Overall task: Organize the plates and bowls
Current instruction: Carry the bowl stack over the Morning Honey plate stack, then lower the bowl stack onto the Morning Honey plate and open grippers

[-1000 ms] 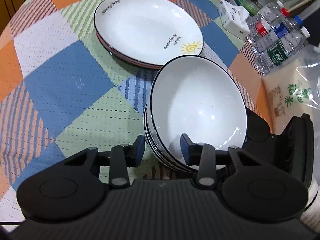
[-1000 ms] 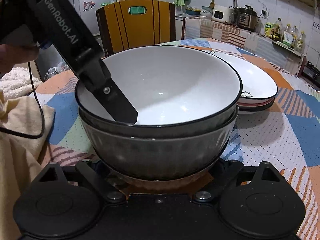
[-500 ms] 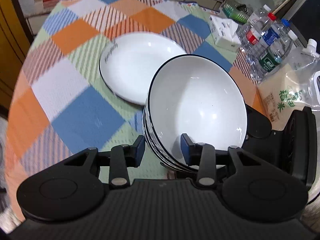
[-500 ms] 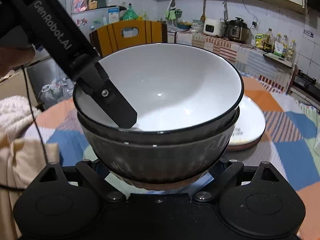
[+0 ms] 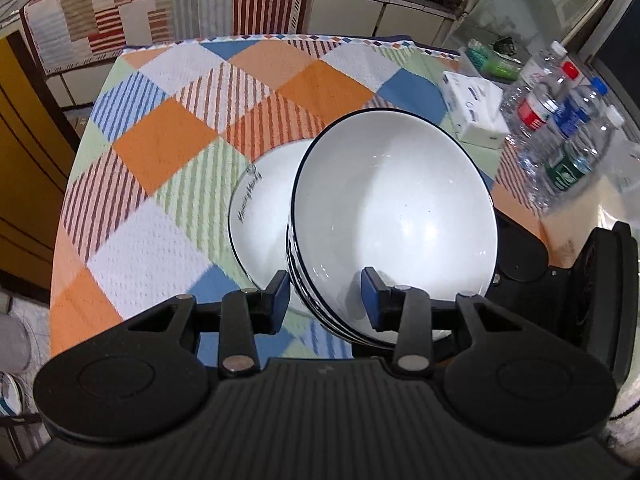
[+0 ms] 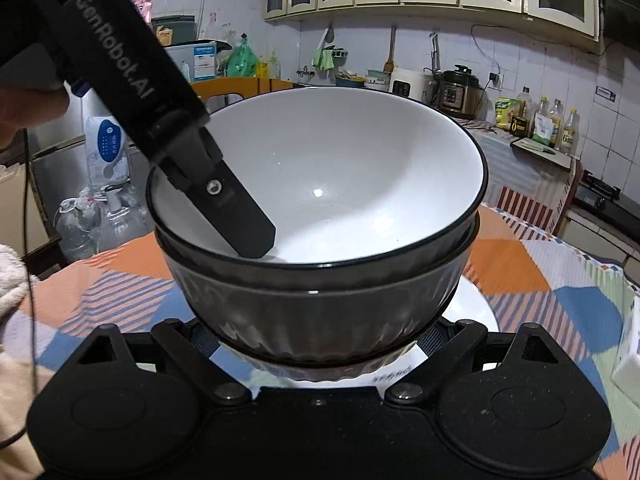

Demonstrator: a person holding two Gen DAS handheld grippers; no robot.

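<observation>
A stack of bowls [image 5: 392, 216], white inside and dark ribbed outside, is held in the air above the stacked white plates [image 5: 264, 216]. My left gripper [image 5: 324, 300] is shut on the near rim of the stack, one finger inside the top bowl and one outside. In the right wrist view the stack of bowls [image 6: 320, 240] fills the frame, with the left gripper's finger [image 6: 236, 220] inside it. My right gripper [image 6: 320, 340] is shut on the foot of the bottom bowl; its fingertips are hidden under the bowl. The plates [image 6: 472, 308] show below.
A checkered tablecloth [image 5: 168, 136] covers the round table. Several water bottles [image 5: 560, 136], a tissue box [image 5: 476, 112] and a rice bag stand at the right edge. A yellow chair [image 5: 24, 152] stands at the left. A kitchen counter [image 6: 516, 136] lies beyond.
Both grippers have lifted the bowl stack off the table and carried it over the plates. The plates now lie partly under the bowls.
</observation>
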